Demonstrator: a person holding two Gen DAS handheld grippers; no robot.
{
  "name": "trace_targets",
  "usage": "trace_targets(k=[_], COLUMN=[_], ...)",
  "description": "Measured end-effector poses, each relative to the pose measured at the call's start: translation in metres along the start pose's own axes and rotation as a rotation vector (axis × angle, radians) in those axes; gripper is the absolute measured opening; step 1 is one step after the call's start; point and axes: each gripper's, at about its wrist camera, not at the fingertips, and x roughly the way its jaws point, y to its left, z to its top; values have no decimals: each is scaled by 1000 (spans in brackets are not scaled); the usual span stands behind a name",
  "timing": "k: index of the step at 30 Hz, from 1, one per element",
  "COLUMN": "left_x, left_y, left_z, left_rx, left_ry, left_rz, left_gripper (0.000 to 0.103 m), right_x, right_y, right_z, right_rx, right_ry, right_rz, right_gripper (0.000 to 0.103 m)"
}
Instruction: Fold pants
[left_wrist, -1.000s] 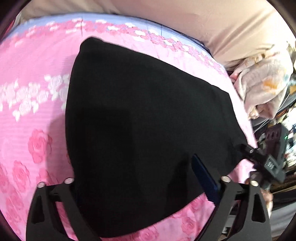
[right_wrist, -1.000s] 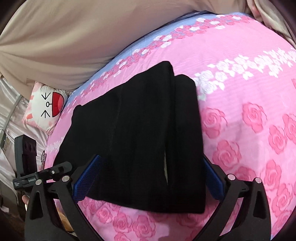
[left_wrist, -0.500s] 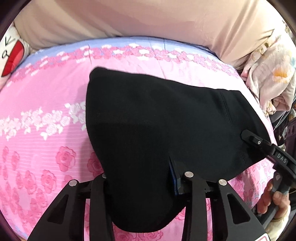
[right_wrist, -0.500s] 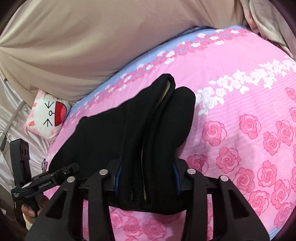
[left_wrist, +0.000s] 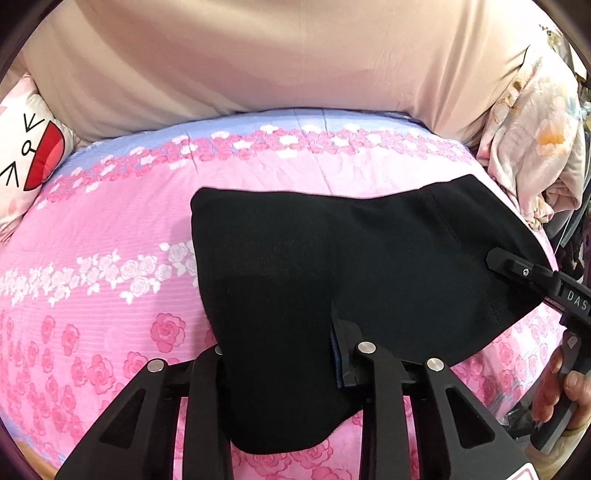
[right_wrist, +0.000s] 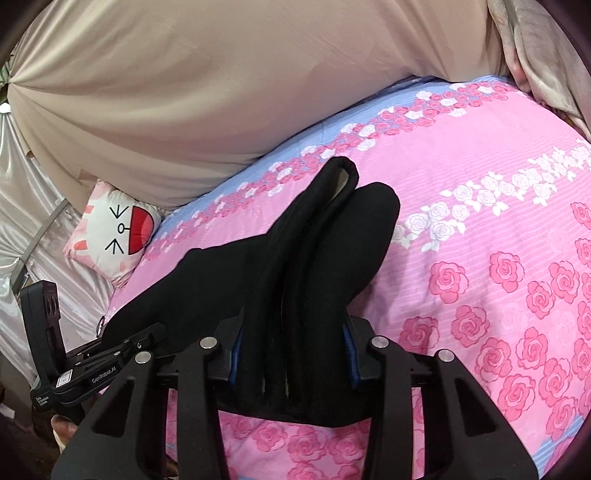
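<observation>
The black pants (left_wrist: 332, 266) lie folded on the pink rose bedspread (left_wrist: 110, 266). My left gripper (left_wrist: 284, 365) is shut on the near edge of the pants and lifts it a little. My right gripper (right_wrist: 291, 365) is shut on the bunched stack of folded layers of the pants (right_wrist: 317, 266), which rise off the bed between its jaws. The right gripper also shows at the right edge of the left wrist view (left_wrist: 532, 280), and the left gripper shows at the lower left of the right wrist view (right_wrist: 110, 358).
A beige padded headboard (left_wrist: 295, 66) runs along the far side of the bed. A white cartoon cushion (right_wrist: 118, 229) lies at the far left corner. A floral blanket (left_wrist: 535, 147) is heaped at the right end. The bed's near edge is just below the grippers.
Both grippers closed from open onto the pants and pulled up and back. The fabric bunched between the right jaws and lifted off the bedspread.
</observation>
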Motion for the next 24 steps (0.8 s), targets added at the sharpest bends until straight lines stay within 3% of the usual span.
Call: trace_targets(k=[15, 19, 24], left_x=[-35, -46, -53], left_y=[9, 14, 18], left_z=[41, 71, 130], left_rx=[31, 57, 102], left_ry=[-122, -197, -342], left_rz=[7, 29, 79], left_gripper=[23, 22, 22], right_x=[-5, 4, 19], right_y=[40, 62, 90], right_z=[32, 63, 122], right_rx=[-85, -150, -242], right_ry=[-52, -102, -206], right_rz=[52, 63, 76], right_gripper=[38, 38, 38])
